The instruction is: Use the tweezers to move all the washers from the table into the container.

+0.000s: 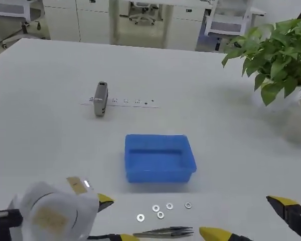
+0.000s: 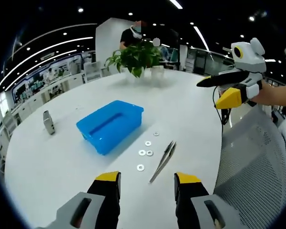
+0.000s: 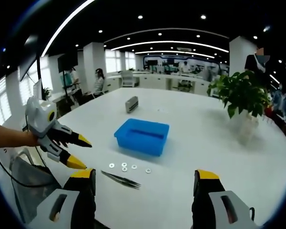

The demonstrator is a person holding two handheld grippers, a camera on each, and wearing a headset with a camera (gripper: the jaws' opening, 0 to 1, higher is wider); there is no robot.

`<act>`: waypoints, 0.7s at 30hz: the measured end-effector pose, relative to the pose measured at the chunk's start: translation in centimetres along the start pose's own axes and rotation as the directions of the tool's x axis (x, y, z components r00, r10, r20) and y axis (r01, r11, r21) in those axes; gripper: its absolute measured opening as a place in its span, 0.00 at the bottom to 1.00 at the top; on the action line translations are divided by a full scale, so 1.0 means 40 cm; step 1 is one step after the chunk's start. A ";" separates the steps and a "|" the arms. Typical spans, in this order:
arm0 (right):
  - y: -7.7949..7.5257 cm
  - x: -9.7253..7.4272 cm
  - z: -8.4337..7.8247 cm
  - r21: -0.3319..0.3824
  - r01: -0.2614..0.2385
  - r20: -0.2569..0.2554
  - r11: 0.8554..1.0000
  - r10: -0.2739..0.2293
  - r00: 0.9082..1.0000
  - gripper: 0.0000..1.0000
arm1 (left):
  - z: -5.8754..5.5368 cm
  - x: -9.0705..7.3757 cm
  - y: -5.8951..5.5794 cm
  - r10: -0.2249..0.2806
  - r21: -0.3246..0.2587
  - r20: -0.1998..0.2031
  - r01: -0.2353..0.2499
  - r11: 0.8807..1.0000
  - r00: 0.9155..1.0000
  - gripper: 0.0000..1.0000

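On the white table [image 1: 50,145], close to the near edge, five washers [image 1: 160,215] lay in a loose cluster, just in front of the blue container [image 1: 158,175] but apart from its wall. And there were the tweezers [image 1: 163,232], flat on the tabletop just beside the washers, on the side nearer the person, with neither gripper touching them. The left gripper [image 2: 148,179] was down at the table's near left, jaws spread wide, nothing between them, and its own view looked straight along the tweezers towards the washers. The right gripper [image 3: 145,175] was over on the right, held above the table edge, its jaws also wide apart and empty. Further back, a small grey device [image 1: 100,99] stood by a row of marks on the table, well behind the container. A potted plant [image 1: 278,55] sat at the far right.
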State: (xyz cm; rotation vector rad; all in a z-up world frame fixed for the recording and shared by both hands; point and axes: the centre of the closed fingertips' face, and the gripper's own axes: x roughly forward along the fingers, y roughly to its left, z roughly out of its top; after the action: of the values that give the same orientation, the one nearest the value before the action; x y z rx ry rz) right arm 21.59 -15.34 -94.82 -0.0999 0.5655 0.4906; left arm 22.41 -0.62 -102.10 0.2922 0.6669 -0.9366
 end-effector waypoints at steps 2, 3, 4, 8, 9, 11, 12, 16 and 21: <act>-0.001 -0.001 -0.003 -0.001 -0.006 -0.002 1.000 0.006 1.000 0.82 | -0.007 0.030 -0.006 -0.026 0.011 -0.010 0.026 1.000 1.000 0.38; -0.005 -0.002 -0.004 -0.008 0.000 -0.006 1.000 0.000 1.000 0.81 | -0.011 0.041 -0.012 -0.044 0.018 -0.016 0.044 0.999 0.999 0.37; -0.007 -0.002 -0.004 -0.012 0.001 -0.007 1.000 -0.001 1.000 0.81 | -0.017 0.051 -0.017 -0.058 0.025 -0.028 0.058 0.998 0.998 0.36; -0.020 0.001 -0.006 -0.032 -0.004 -0.022 0.999 0.004 1.000 0.81 | -0.042 0.092 -0.022 -0.089 0.061 -0.079 0.094 0.994 0.993 0.29; -0.023 0.004 -0.006 -0.036 -0.010 -0.028 0.999 0.009 1.000 0.81 | -0.046 0.097 -0.023 -0.096 0.069 -0.082 0.102 0.992 0.992 0.25; -0.025 0.010 -0.003 -0.043 -0.018 -0.030 0.999 0.016 0.999 0.80 | -0.063 0.110 -0.019 -0.103 0.082 -0.115 0.113 0.990 0.988 0.19; -0.025 0.014 0.002 -0.050 -0.023 -0.027 0.998 0.021 0.999 0.80 | -0.072 0.116 -0.018 -0.112 0.094 -0.133 0.125 0.988 0.985 0.18; -0.020 0.024 0.026 -0.065 -0.041 -0.015 0.997 0.040 0.999 0.80 | -0.081 0.124 -0.017 -0.116 0.118 -0.154 0.135 0.984 0.981 0.12; 0.001 0.033 0.026 -0.097 -0.081 -0.033 0.992 0.078 0.996 0.79 | -0.081 0.124 -0.012 -0.123 0.150 -0.159 0.147 0.978 0.980 0.07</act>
State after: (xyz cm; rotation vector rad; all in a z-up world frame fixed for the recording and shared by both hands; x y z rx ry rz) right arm 23.06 -14.49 -94.65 -0.1793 0.5750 0.5954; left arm 22.76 -2.45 -107.75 0.4687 0.7567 -1.1096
